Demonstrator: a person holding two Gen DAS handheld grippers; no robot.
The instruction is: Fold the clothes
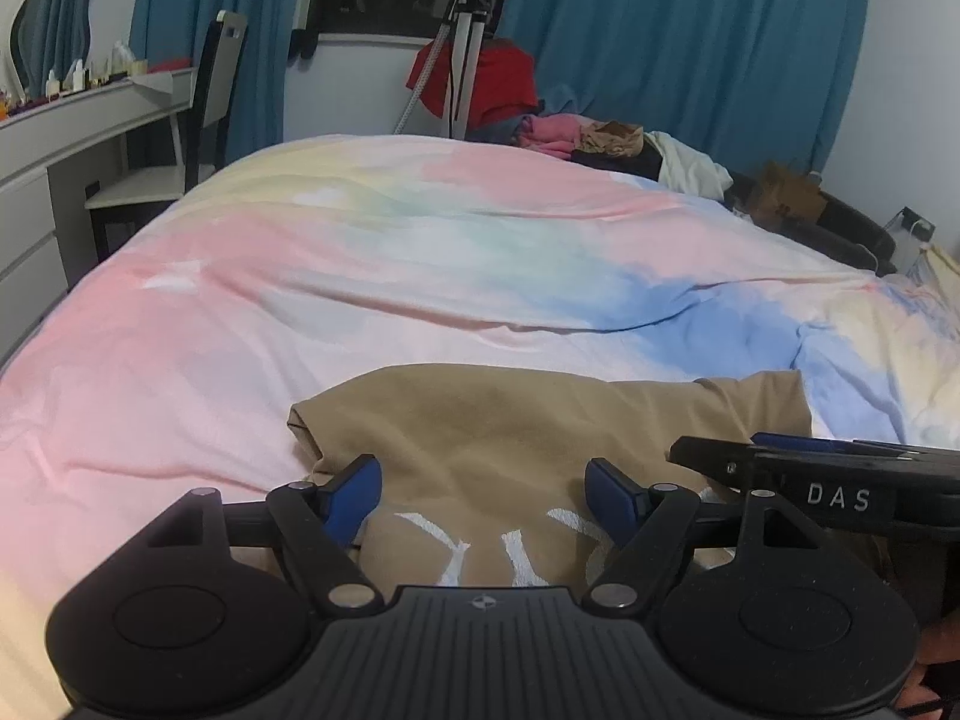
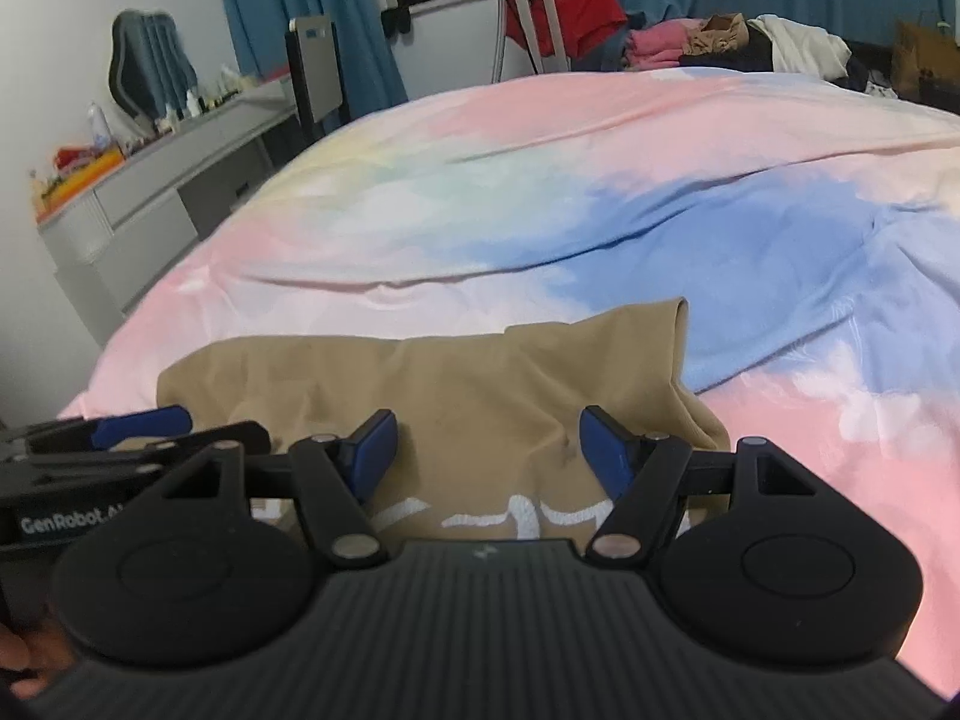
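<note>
A tan garment (image 1: 510,420) with white lettering lies folded on the near side of the bed; the right wrist view shows the same tan garment (image 2: 456,384). My left gripper (image 1: 483,495) hovers over its left part, jaws wide apart, blue pads clear of the cloth. My right gripper (image 2: 486,450) hangs over its right part, also open with nothing pinched. Each gripper shows in the other's view: the right gripper (image 1: 840,468) at the right edge, the left gripper (image 2: 120,438) at the left edge.
A pastel pink, blue and yellow duvet (image 1: 420,252) covers the bed. A heap of clothes (image 1: 600,138) sits at the far edge, beside a tripod (image 1: 462,48) and blue curtains (image 1: 690,30). A grey dresser (image 1: 60,138) and chair (image 1: 198,120) stand at left.
</note>
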